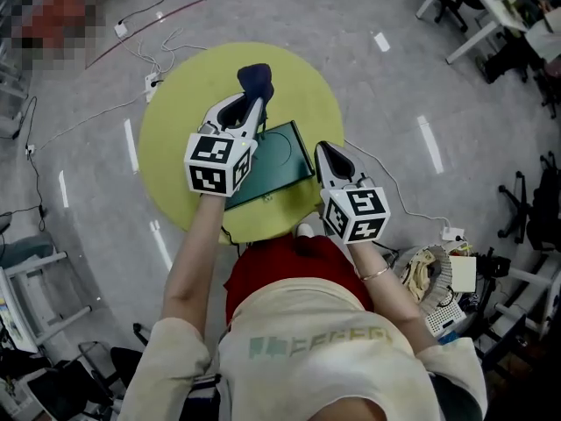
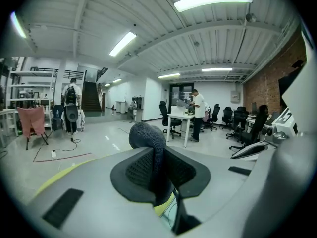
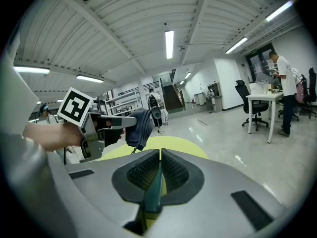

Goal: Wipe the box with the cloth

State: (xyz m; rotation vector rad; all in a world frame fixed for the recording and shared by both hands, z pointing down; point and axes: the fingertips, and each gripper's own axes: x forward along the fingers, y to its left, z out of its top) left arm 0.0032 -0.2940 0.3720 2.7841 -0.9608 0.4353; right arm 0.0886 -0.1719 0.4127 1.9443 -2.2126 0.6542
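Head view, steeply down: a round yellow-green tabletop (image 1: 175,103) with a dark green box (image 1: 285,152) lying on its near half. Over the box's far left corner, the left gripper (image 1: 252,105), clenched on a dark blue cloth (image 1: 255,77) bunched up past the jaw tips, above the tabletop just beyond the box.

Same grip in the left gripper view: ribbed pads pressed on the cloth from both sides, a rounded wad sticking up over them, slivers of yellow-green and green below.

At the box's right edge, the right gripper (image 1: 323,153), pointing away from the person. From the right gripper view: jaws almost together, pinching a thin green edge of the box upright between the pads. At upper left of that view, the other gripper with its marker cube, cloth dangling from it over the tabletop. Contact between cloth and box: impossible to tell.

All around, grey floor (image 1: 394,86); far off, a person (image 3: 283,90) standing at a white desk (image 3: 257,103).
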